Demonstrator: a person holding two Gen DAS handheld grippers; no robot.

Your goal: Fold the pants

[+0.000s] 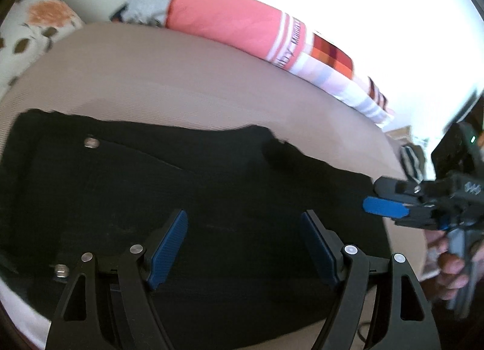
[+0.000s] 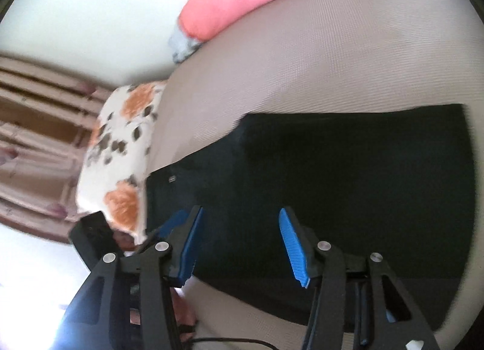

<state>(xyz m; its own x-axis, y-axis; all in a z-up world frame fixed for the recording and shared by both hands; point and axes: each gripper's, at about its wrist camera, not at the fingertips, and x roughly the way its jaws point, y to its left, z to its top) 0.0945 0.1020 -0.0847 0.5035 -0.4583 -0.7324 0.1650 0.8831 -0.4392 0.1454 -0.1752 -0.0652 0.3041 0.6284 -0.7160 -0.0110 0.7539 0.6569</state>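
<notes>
We see the black pants lying flat on a beige bed whose cover has a fine ribbed weave. The cloth is matte and so dark that seams and folds barely read; a faint curved pocket line and two small metal rivets are all that break it. In the right wrist view the pants form a blocky dark slab with a straight far edge, cut off at the right rim of the frame.

Our left gripper hovers over the pants with its jaws spread wide, nothing between the ridged blue pads. Our right gripper is likewise released above the near edge of the fabric, pads parted and empty. From the left wrist view the right gripper appears at the pants' right edge, blurred, with fingers of the hand behind it only partly visible.

Along the far side of the bed lie a coral pillow with white stripes and unreadable lettering, and a white floral pillow at the corner. A striped curtain is smeared by motion blur.
</notes>
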